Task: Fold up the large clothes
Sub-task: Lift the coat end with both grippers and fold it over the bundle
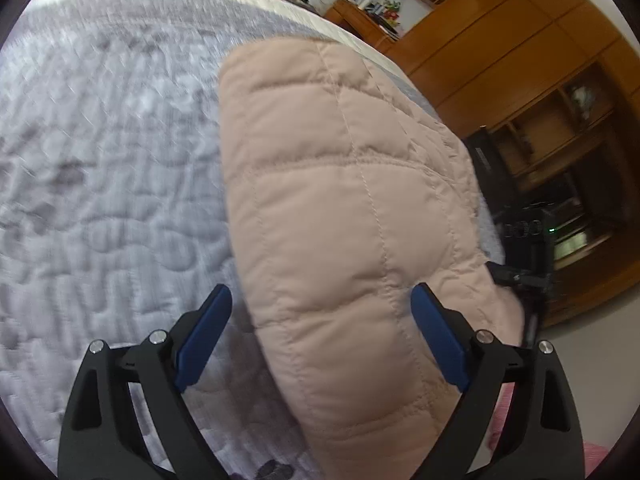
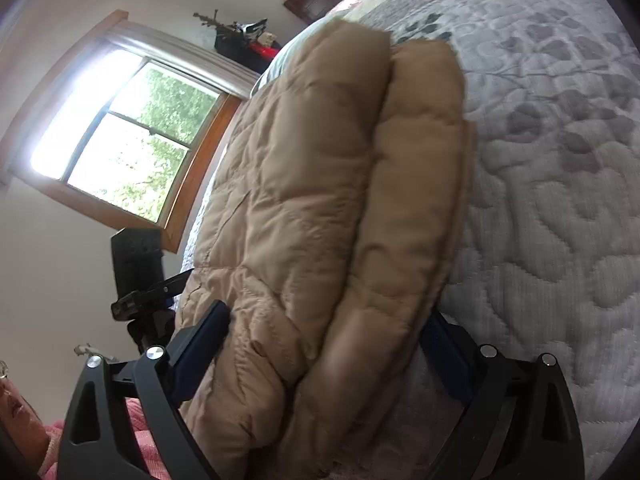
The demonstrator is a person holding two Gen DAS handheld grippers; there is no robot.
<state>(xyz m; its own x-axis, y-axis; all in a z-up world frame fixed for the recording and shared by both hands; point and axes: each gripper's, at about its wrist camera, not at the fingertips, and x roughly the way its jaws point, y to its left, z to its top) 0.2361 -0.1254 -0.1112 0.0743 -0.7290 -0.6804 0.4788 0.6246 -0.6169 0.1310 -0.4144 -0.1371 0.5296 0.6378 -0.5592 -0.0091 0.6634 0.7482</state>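
Well, unlabelled quilted jacket (image 1: 352, 216) (no legible writing)

Folded jacket (image 1: 352, 208) lies on the bed (image 1: 112, 152)

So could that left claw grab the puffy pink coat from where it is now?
Probably yes. The left gripper is open wide, with the quilted coat lying folded on the bedspread already between its fingers, and nothing blocking it.
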